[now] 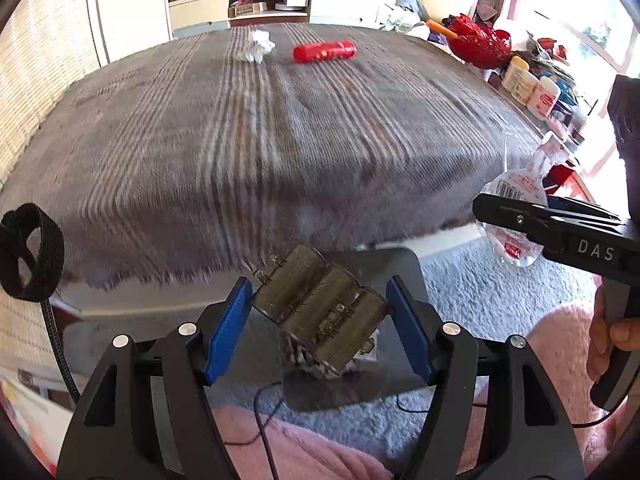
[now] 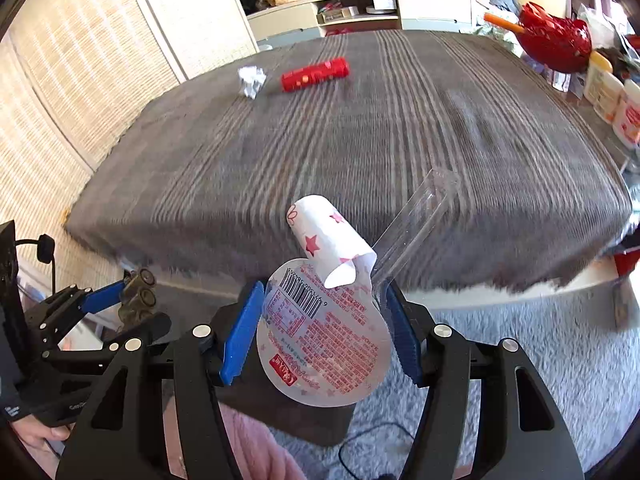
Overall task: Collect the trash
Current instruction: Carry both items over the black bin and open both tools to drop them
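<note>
The striped blanket [image 1: 248, 152] is motion-blurred in both views. Small print on the clear plastic package [image 2: 328, 332] is illegible. The bin [image 1: 384, 268] is largely hidden behind the brown plastic tray [image 1: 320, 312]. Shelf contents [image 1: 256, 4] are too small to identify.

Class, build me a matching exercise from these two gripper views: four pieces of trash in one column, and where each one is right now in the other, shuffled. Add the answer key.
Things
1. crumpled paper ball
2. red tube
3. brownish ridged plastic piece
4. clear packet with barcode label

Places
A. in the right gripper
B. on the grey blanket, right of the other item lying there
C. in the left gripper
D. on the blanket, left of the other

Pairs: 1-D, 2-B, 3-C, 4-A
</note>
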A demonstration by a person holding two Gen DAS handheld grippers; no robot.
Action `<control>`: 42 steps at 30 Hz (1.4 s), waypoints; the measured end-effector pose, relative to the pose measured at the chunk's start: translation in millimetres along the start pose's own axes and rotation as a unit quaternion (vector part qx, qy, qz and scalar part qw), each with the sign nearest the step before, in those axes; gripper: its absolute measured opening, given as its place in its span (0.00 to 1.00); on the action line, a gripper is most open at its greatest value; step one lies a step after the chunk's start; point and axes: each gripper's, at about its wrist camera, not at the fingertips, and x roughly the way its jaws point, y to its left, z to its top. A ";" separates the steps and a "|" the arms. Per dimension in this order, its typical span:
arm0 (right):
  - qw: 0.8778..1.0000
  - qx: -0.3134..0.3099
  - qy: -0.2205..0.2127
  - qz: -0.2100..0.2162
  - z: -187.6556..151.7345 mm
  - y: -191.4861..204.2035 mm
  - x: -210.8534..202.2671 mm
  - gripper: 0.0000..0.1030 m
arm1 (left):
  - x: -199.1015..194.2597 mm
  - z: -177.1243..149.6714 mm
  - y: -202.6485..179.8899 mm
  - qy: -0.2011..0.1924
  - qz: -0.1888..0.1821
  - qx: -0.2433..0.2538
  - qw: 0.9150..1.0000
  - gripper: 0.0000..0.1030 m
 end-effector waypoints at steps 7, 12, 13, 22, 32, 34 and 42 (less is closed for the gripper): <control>1.000 0.000 0.010 -0.006 -27.8 5.2 9.1 0.60 | 13.0 -31.3 -9.1 0.023 -0.014 -0.001 1.000 0.64; 1.000 0.008 0.024 -0.010 -41.9 2.0 26.2 0.60 | 30.3 -41.7 -11.1 0.043 -0.018 -0.005 0.999 0.64; 1.000 0.010 0.026 -0.010 -43.6 1.4 30.0 0.60 | 34.4 -43.9 -10.6 0.047 -0.020 -0.006 0.999 0.64; 0.999 0.017 0.050 -0.005 -49.5 0.7 57.4 0.61 | 68.4 -51.8 -10.0 0.085 -0.032 -0.015 0.996 0.64; 0.998 0.022 0.062 0.002 -40.0 4.1 66.2 0.68 | 74.4 -46.0 -6.1 0.096 -0.028 -0.017 0.995 0.68; 0.998 0.023 0.063 0.002 -38.7 4.3 65.1 0.76 | 71.5 -43.9 -3.7 0.093 -0.028 -0.020 0.995 0.73; 0.998 0.041 0.050 -0.003 -35.0 -6.3 49.4 0.80 | 50.2 -35.6 1.1 0.076 -0.018 -0.012 0.997 0.83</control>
